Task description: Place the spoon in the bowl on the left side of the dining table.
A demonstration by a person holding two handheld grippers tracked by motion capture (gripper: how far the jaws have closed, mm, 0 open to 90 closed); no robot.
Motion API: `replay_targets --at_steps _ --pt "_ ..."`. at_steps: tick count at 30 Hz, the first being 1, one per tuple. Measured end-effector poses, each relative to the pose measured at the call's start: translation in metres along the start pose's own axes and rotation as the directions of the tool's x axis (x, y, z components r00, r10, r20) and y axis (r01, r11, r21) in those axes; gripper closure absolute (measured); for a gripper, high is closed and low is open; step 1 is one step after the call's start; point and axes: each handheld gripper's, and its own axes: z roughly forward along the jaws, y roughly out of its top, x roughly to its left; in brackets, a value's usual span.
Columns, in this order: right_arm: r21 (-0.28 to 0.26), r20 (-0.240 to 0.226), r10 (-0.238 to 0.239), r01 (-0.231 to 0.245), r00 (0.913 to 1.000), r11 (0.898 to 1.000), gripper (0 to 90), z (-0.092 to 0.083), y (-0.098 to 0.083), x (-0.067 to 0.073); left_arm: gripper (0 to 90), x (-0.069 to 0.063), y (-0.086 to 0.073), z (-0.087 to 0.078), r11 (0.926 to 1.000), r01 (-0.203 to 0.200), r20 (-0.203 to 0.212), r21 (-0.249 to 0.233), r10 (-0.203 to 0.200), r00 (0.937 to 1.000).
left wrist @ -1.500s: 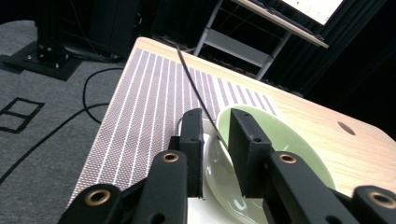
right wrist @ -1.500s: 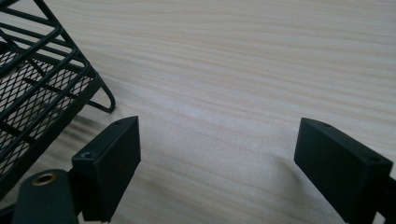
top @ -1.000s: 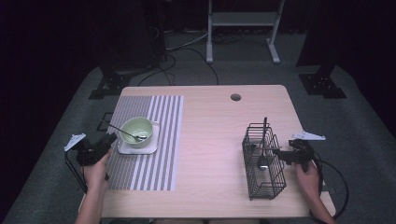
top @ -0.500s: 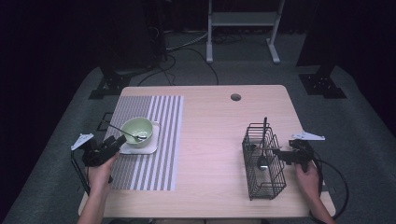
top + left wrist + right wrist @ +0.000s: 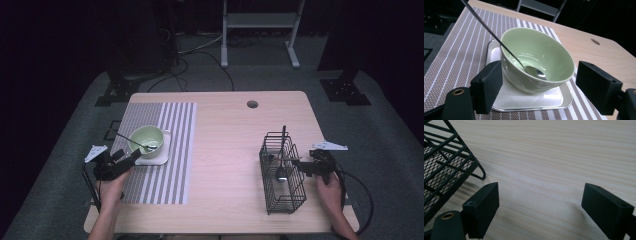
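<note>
green bowl (image 5: 537, 58) with spoon (image 5: 534, 71) between wide-spread left gripper (image 5: 544, 92) jaws

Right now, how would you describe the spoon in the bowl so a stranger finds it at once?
On the striped mat at the table's left stands a green bowl on a white plate. The spoon leans inside it, its thin handle rising over the rim, unlike the utensils upright in the wire basket.

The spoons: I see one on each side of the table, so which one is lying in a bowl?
The spoon near the left claw: it rests in the green bowl. The other utensil stands in the black wire basket.
</note>
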Motion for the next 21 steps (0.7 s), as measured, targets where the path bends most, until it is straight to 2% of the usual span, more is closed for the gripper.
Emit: replay_targets --at_steps 4,13,21 --pt "0.001 0.001 0.000 0.000 1.0000 1.000 13.6 0.000 0.000 0.000 19.7 -0.004 0.000 0.000 1.0000 0.007 0.023 0.004 -0.007 0.9997" --pt "0.000 0.000 0.003 -0.003 1.0000 1.000 13.6 0.000 0.000 0.000 18.0 -0.017 0.000 0.001 0.9989 -0.041 0.037 0.021 0.040 0.9985" --pt "-0.001 0.001 0.002 -0.002 1.0000 1.000 13.6 0.000 0.000 0.000 15.7 -0.027 0.001 0.003 0.9980 -0.058 0.061 0.026 0.056 0.9966"
